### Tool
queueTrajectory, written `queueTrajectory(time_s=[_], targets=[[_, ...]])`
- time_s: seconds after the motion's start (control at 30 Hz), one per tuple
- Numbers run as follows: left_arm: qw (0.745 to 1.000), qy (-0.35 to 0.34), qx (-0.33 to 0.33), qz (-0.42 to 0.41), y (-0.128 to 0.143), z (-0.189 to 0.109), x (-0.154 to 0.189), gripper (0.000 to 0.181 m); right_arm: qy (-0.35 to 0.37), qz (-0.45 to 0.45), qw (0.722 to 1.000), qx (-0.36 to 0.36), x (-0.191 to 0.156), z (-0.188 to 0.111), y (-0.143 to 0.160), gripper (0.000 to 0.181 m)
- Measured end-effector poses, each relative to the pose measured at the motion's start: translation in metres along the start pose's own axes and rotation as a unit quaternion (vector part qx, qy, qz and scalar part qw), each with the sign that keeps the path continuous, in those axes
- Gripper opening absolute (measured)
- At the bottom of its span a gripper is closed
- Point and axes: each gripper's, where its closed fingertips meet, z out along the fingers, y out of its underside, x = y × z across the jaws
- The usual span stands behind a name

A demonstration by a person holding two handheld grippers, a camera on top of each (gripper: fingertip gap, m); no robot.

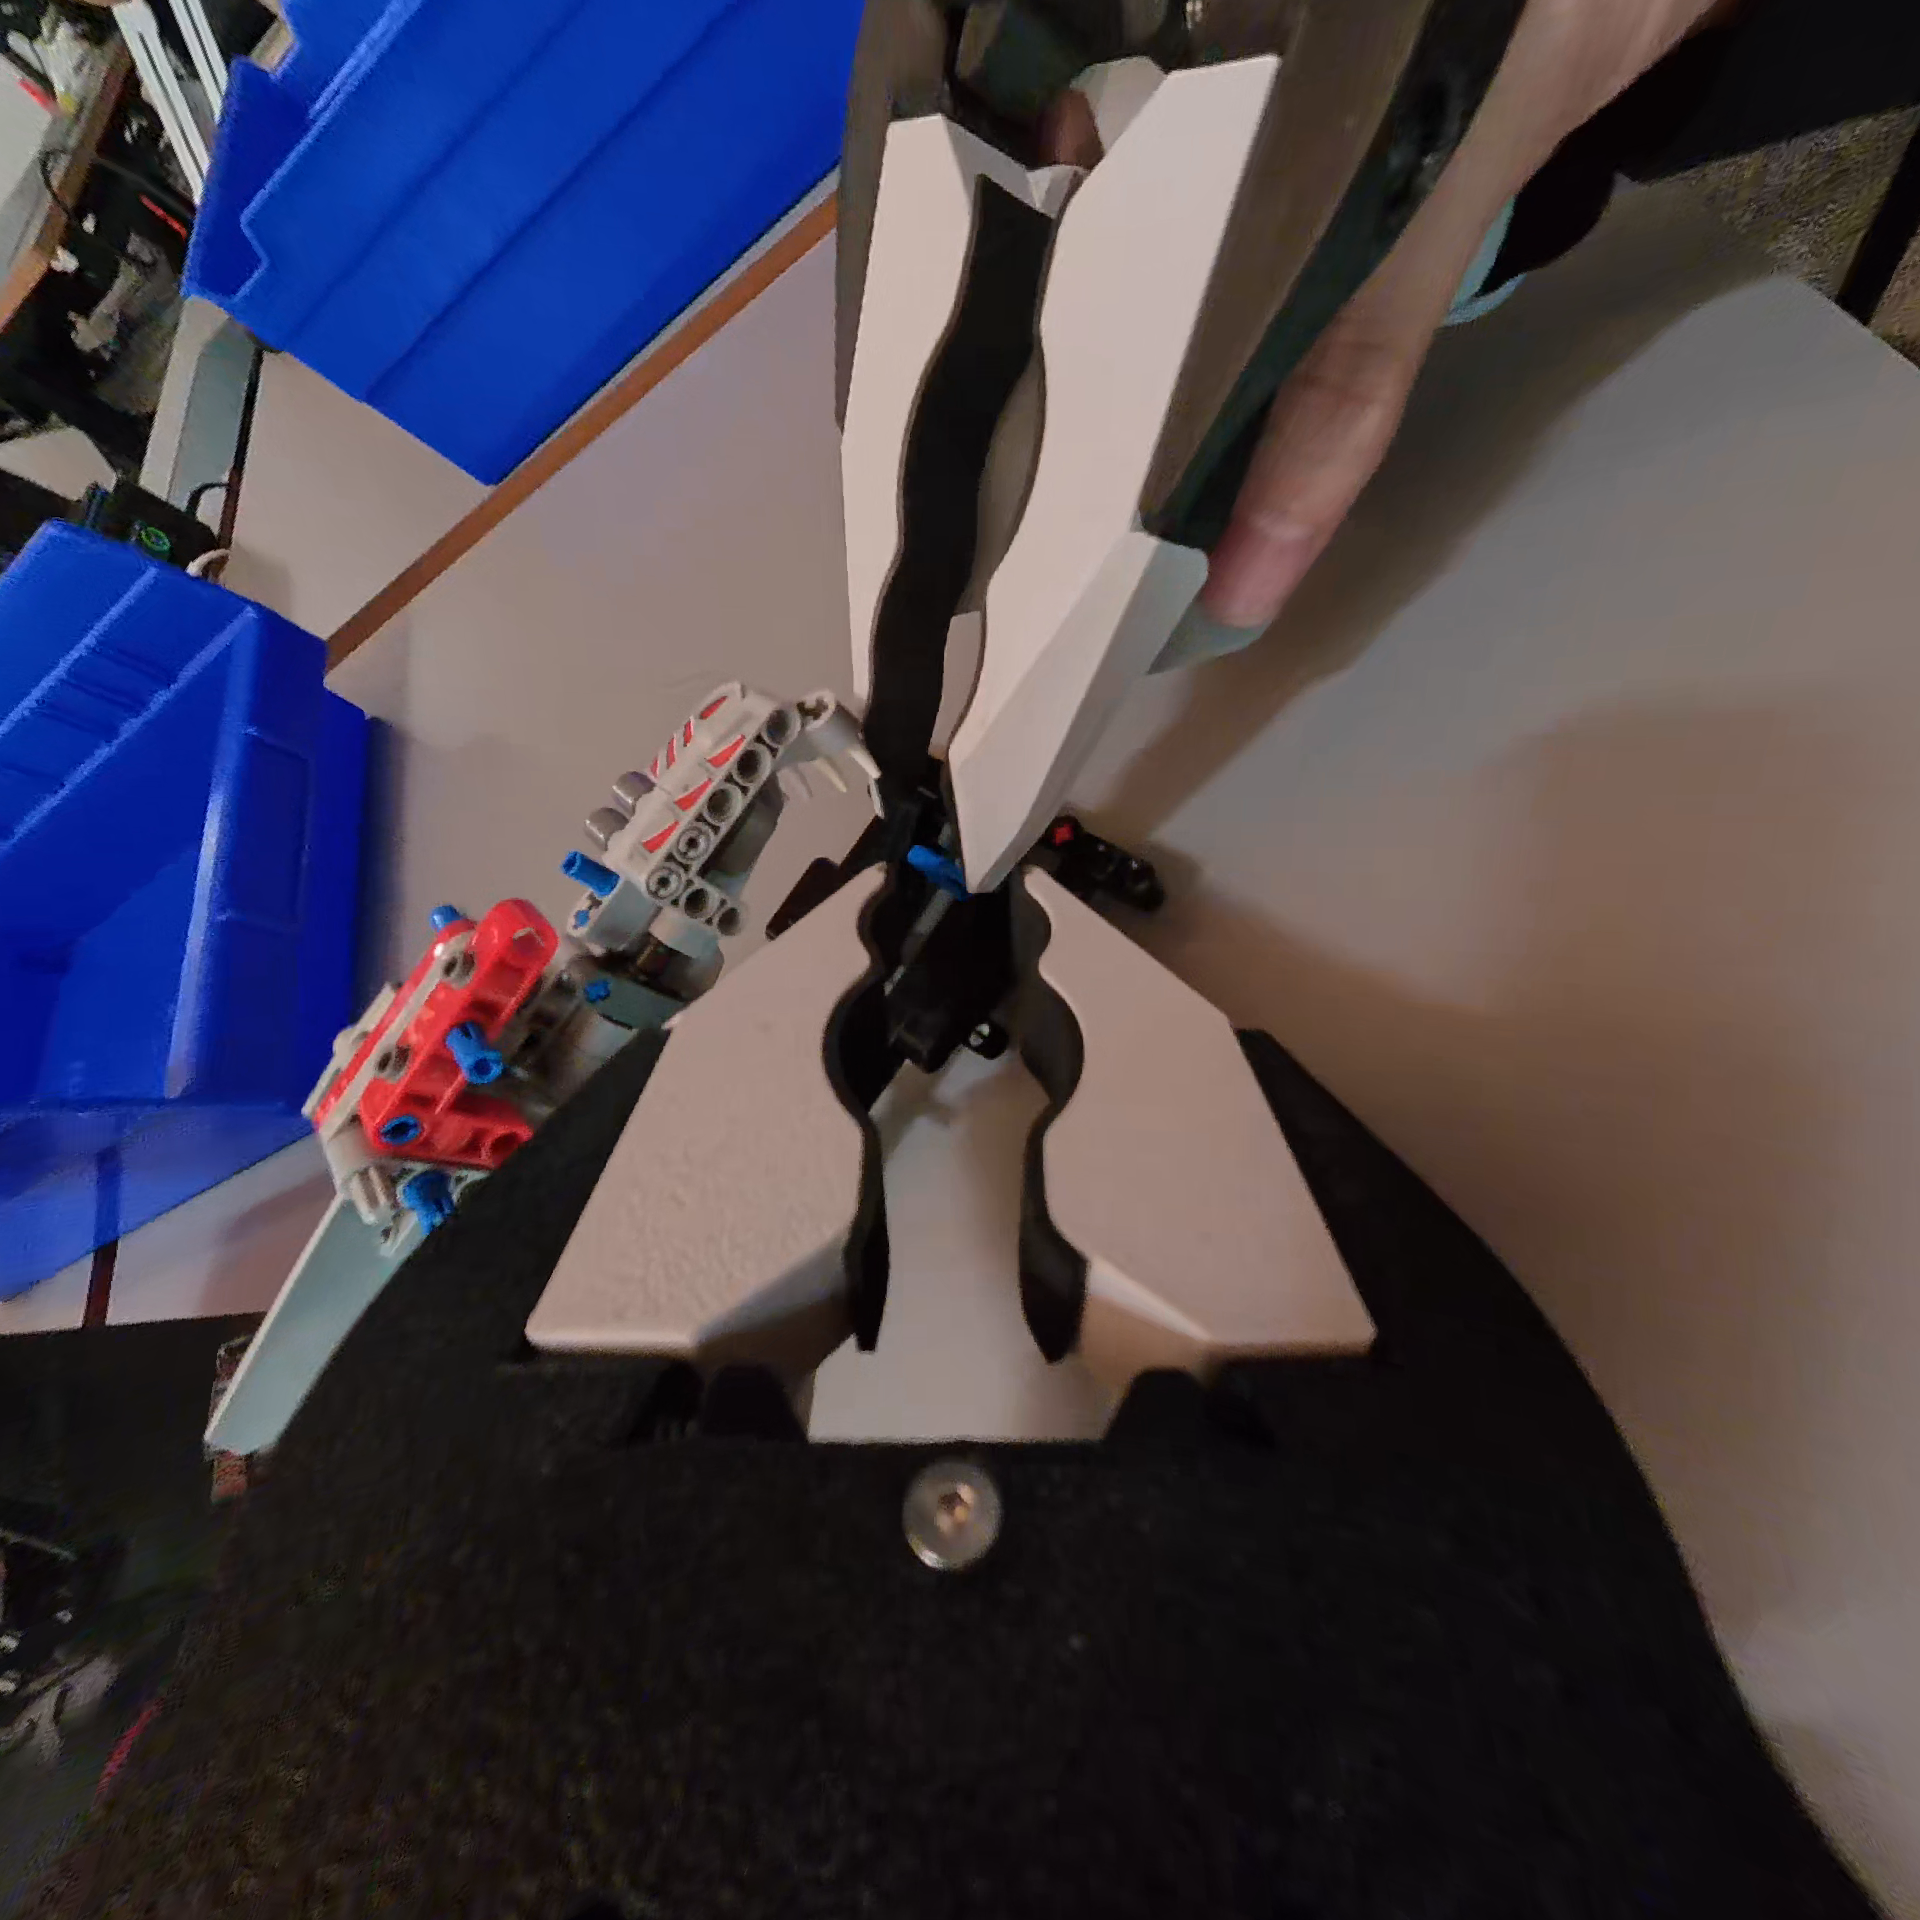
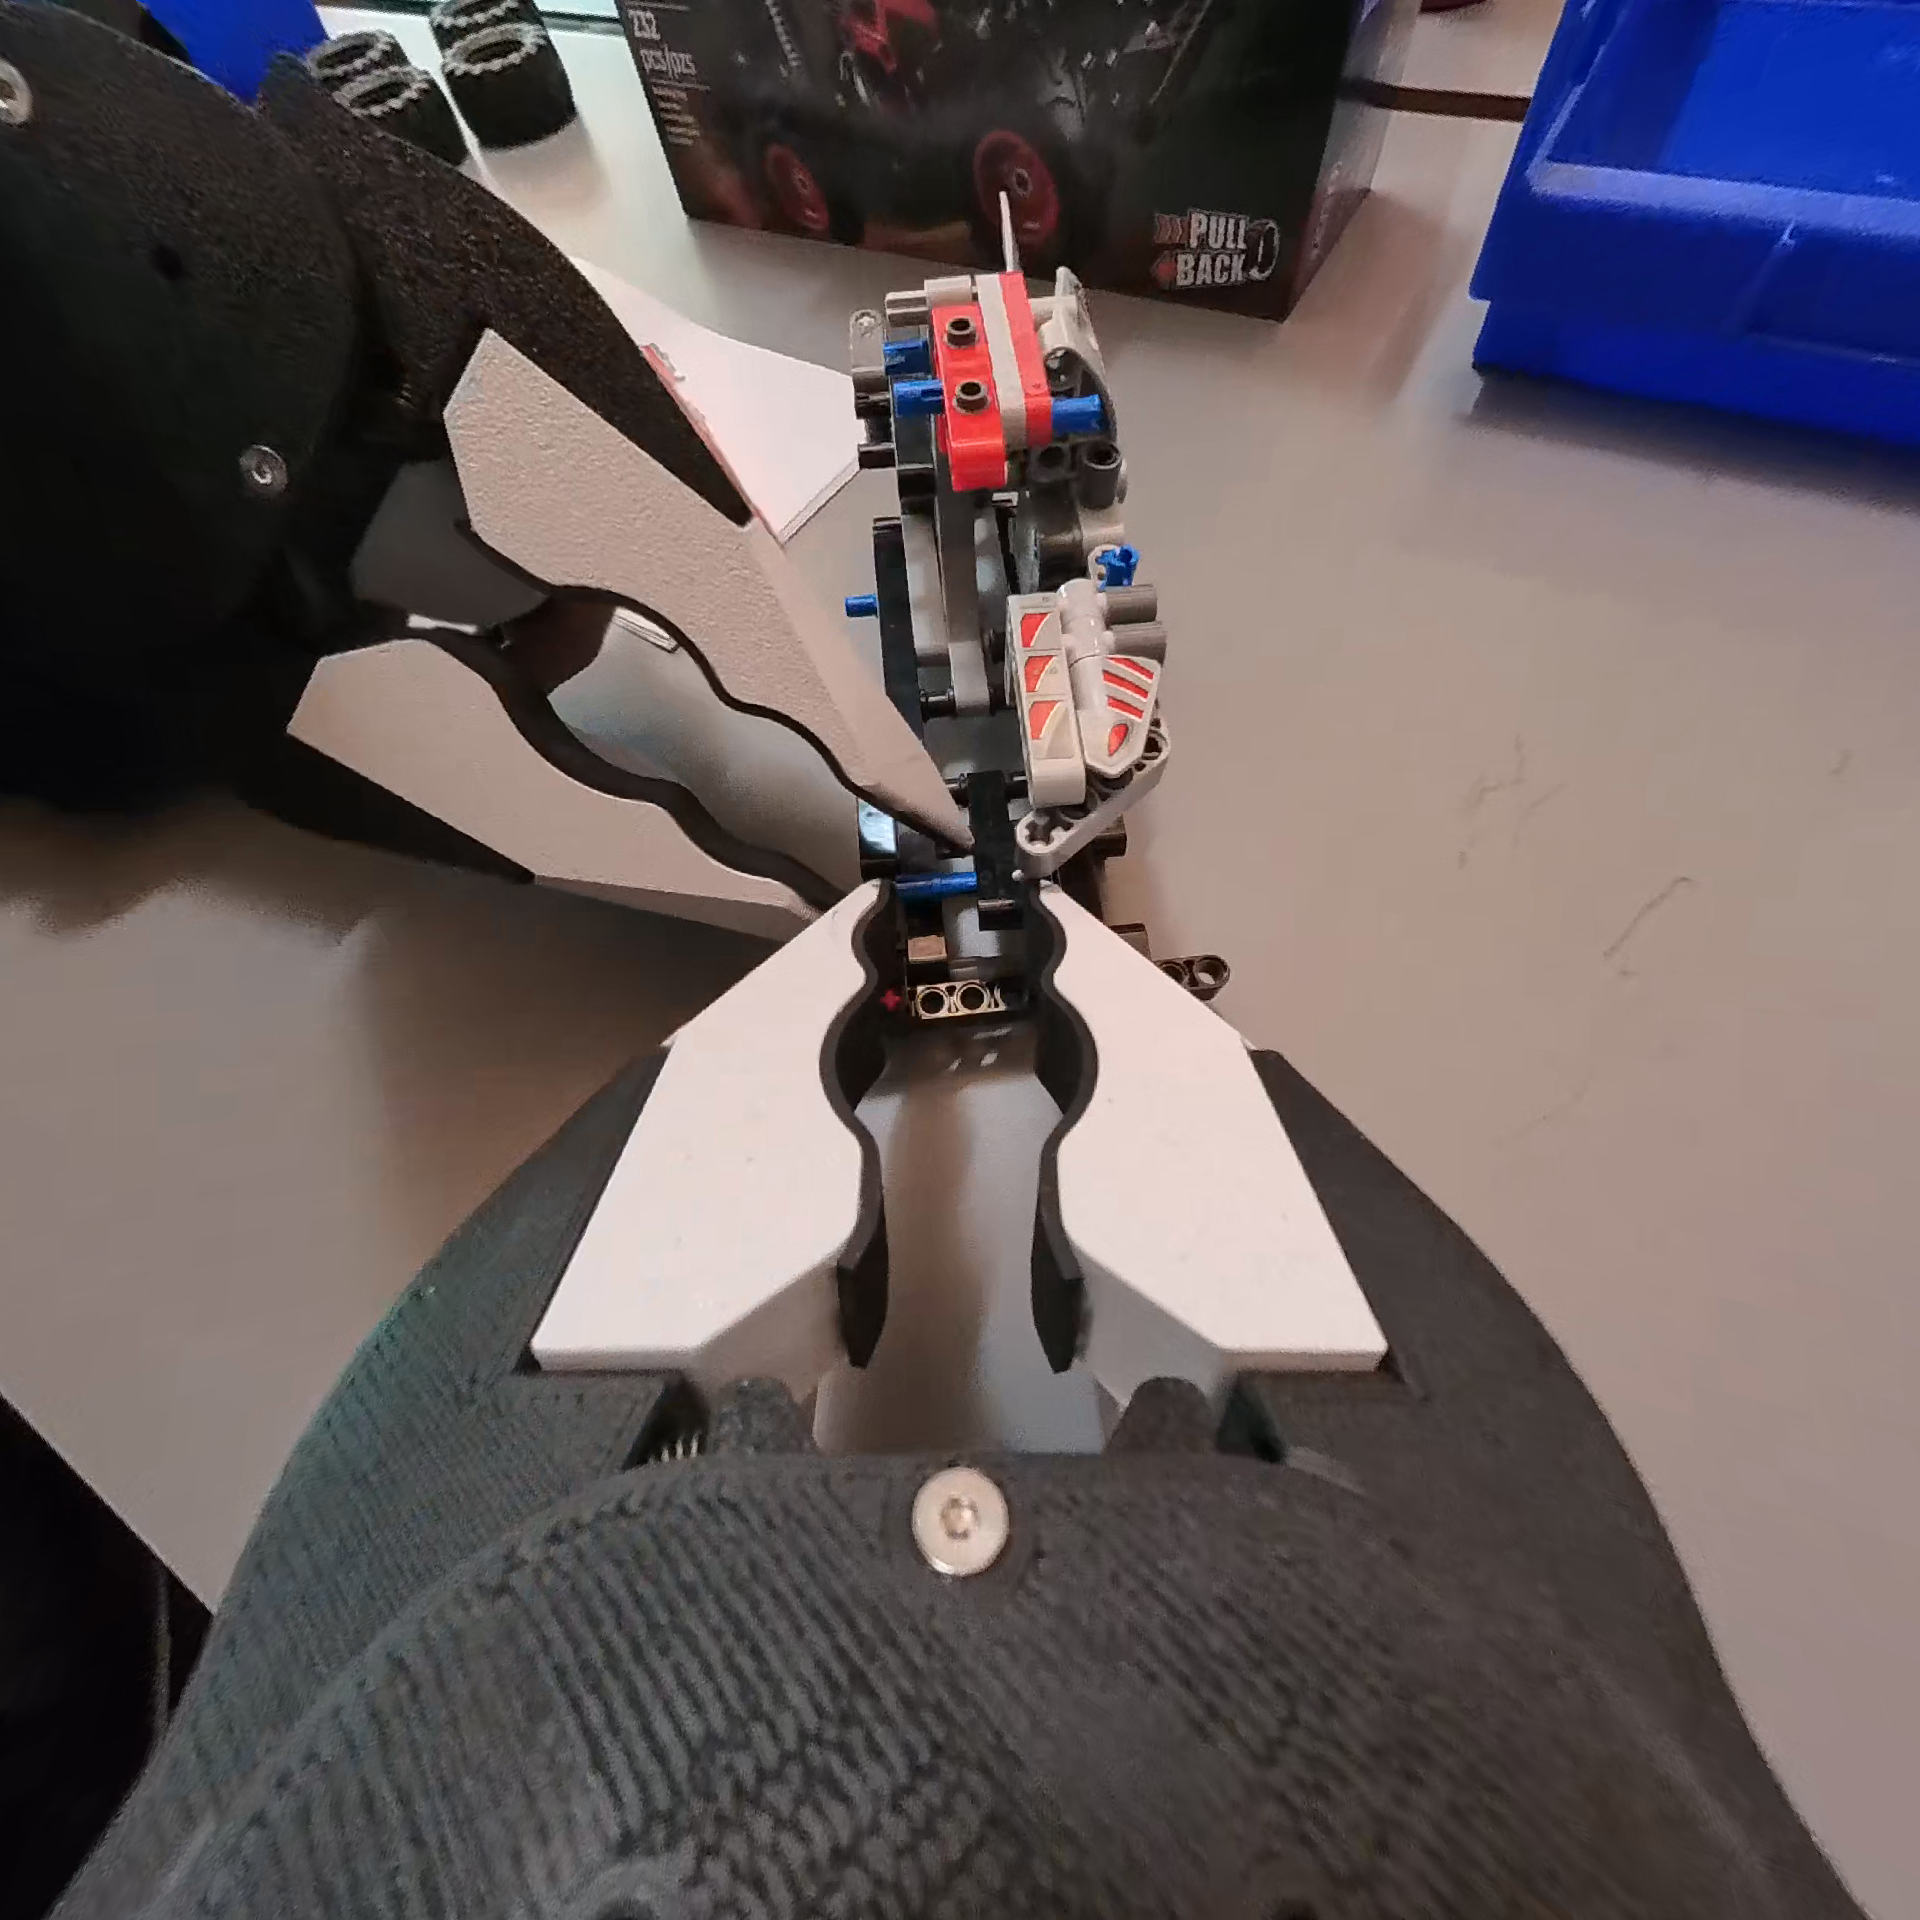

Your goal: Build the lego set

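The lego model [image 2: 997,582] is a long grey, black and red vehicle frame with blue pins, lying on the grey table [image 2: 1507,831]. In the left wrist view it [image 1: 665,862] stretches off to the left. My right gripper [image 2: 964,906] is shut on the model's black near end. My left gripper [image 1: 951,894] is shut on the same black end. It enters the right wrist view [image 2: 961,831] from the left, its tips pinching a black beam [image 2: 992,831]. The right gripper [image 1: 951,857] comes down from above in the left wrist view, so the two sets of tips meet.
Blue bins [image 1: 499,208] stand at the table's left side, and another [image 2: 1714,208] at the far right. The dark set box [image 2: 987,135] and black tyres [image 2: 499,73] stand behind the model. A white booklet [image 2: 779,426] lies under the left gripper. A hand [image 1: 1351,364] holds the right gripper. Less than 4 cm separates the two grippers' tips.
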Motion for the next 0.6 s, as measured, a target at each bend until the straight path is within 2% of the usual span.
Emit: queueTrajectory(time_s=[0.23, 0.33, 0.47, 0.53, 0.6], targets=[[0.999, -0.041, 0.004, -0.028, 0.000, -0.003, -0.001, 0.004, -0.004, -0.004, 1.000, 0.011, 0.000, -0.005, -0.002, 0.022], [0.996, -0.081, 0.014, -0.038, -0.002, -0.010, -0.011, 0.003, -0.011, -0.033, 0.999, -0.018, -0.003, -0.011, 0.008, 0.036], [0.992, -0.093, 0.023, -0.082, 0.000, -0.015, -0.018, 0.002, 0.009, -0.049, 0.999, -0.022, 0.003, -0.014, 0.008, 0.036], [0.990, -0.103, 0.024, -0.094, 0.003, -0.020, -0.021, 0.002, 0.045, -0.068, 0.997, -0.002, 0.013, -0.018, -0.002, 0.039], [0.987, -0.111, 0.029, -0.112, 0.008, -0.024, -0.024, 0.002, 0.053, -0.101, 0.992, 0.048, 0.015, -0.019, -0.019, 0.049]])
